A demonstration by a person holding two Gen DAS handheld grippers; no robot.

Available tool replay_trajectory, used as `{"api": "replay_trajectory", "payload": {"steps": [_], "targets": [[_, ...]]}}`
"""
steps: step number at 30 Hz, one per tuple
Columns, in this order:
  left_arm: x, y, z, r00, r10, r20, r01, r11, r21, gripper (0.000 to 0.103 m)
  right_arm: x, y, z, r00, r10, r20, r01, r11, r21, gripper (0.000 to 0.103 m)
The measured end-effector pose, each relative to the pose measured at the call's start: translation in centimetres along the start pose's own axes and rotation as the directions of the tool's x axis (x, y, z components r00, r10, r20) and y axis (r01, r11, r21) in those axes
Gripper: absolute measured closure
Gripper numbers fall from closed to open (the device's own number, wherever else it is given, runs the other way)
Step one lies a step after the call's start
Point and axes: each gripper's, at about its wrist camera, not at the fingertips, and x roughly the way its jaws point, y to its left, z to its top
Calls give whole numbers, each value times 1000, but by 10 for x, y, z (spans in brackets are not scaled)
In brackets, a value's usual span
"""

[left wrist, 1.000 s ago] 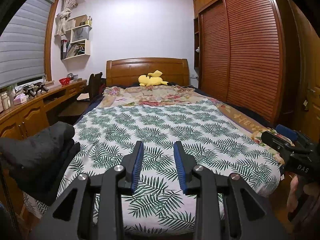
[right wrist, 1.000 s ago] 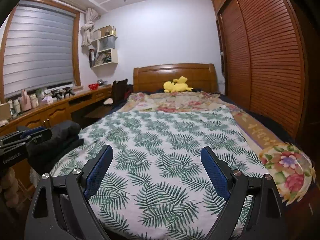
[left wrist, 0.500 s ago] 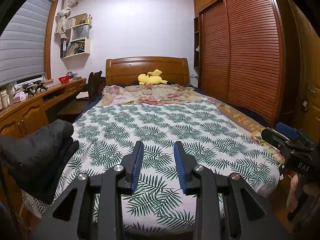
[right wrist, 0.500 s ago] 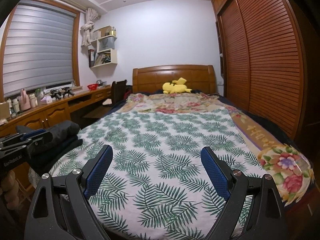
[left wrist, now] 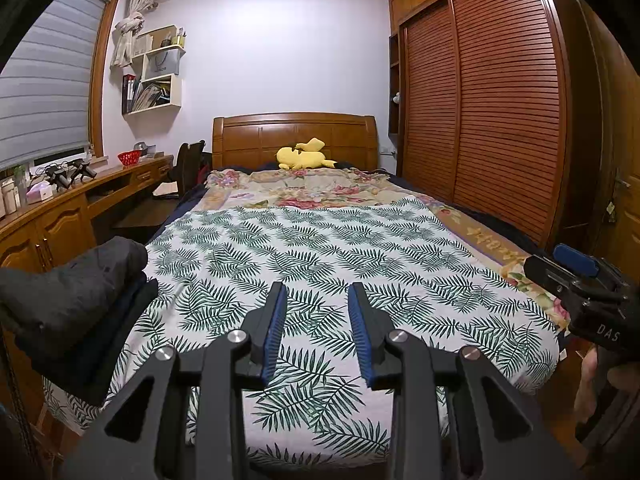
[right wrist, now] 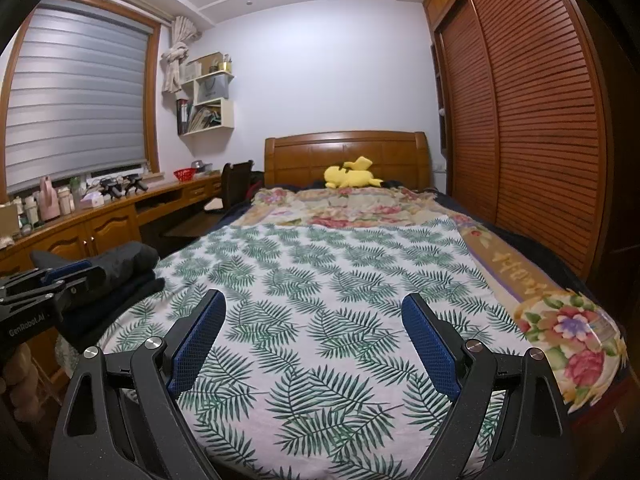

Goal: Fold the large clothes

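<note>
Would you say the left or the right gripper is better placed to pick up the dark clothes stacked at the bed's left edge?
Left, probably: the left gripper hangs nearer the dark clothes; the right gripper is farther away.

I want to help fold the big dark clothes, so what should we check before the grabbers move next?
1. Left gripper holding nothing: ok, jaws apart with only bedspread showing between them.
2. Right gripper open wide enough to grab: ok, jaws spread wide.
3. Dark clothes pile within sight: ok, stacked at the bed's left edge.
4. Leaf-print bedspread flat for folding on: ok, smooth, nothing lying on it.
5. Yellow plush toy out of the way: ok, far off by the headboard.
6. How many garments are in the pile: cannot tell, layers overlap.
</note>
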Motion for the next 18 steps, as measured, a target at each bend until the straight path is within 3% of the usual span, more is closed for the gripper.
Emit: {"api": "replay_trajectory", "payload": {"steps": [18], "targets": [[-2,2,-1,1000,10,4,-10,1000,-4,72,0,-2,1,1000,-7,9,7,1000,-2,12]]}}
